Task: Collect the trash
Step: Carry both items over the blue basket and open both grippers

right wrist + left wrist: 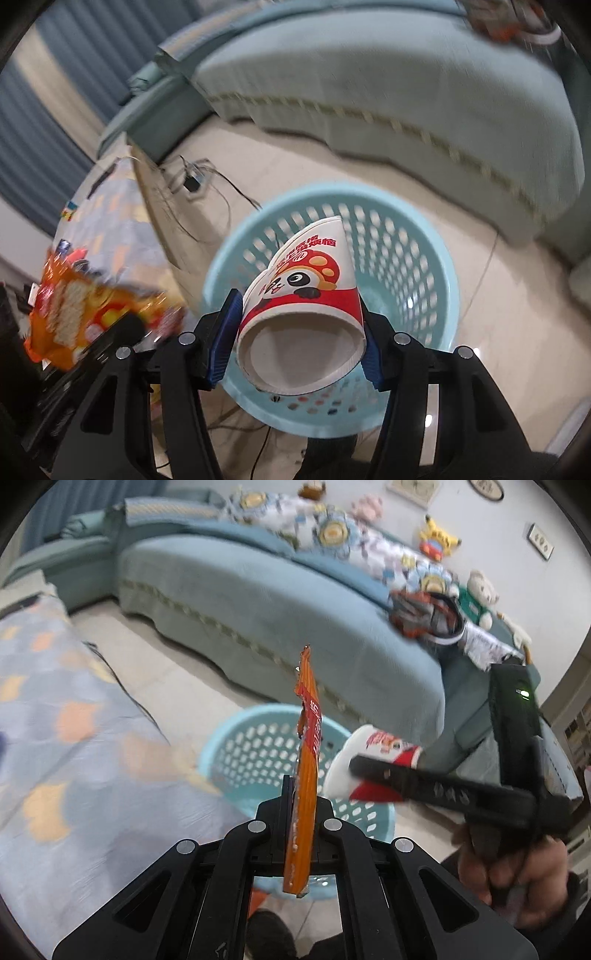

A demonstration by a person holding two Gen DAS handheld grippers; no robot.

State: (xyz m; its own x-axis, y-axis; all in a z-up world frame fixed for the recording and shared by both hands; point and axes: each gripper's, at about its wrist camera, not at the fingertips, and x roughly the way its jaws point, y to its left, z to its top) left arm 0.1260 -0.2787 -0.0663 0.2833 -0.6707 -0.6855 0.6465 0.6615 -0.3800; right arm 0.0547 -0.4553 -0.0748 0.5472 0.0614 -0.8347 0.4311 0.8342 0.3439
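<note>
Orange wrapper (308,760) clamped edge-on in left gripper (301,805), long axis running away from the camera, above light blue perforated basket (236,746). Right gripper (301,328) squeezes paper cup (306,291) at its base, mouth pointing away over the basket. Right view alone shows wrapper's printed face. Tiled floor (207,686), teal sofa (258,602), patterned tablecloth (74,746)

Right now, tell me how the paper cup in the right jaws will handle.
The paper cup looks light and thin-walled; its rim already appears squashed oval between the pads, so it probably crushes easily. Released over the blue basket, it would likely drop and roll on its side.
</note>
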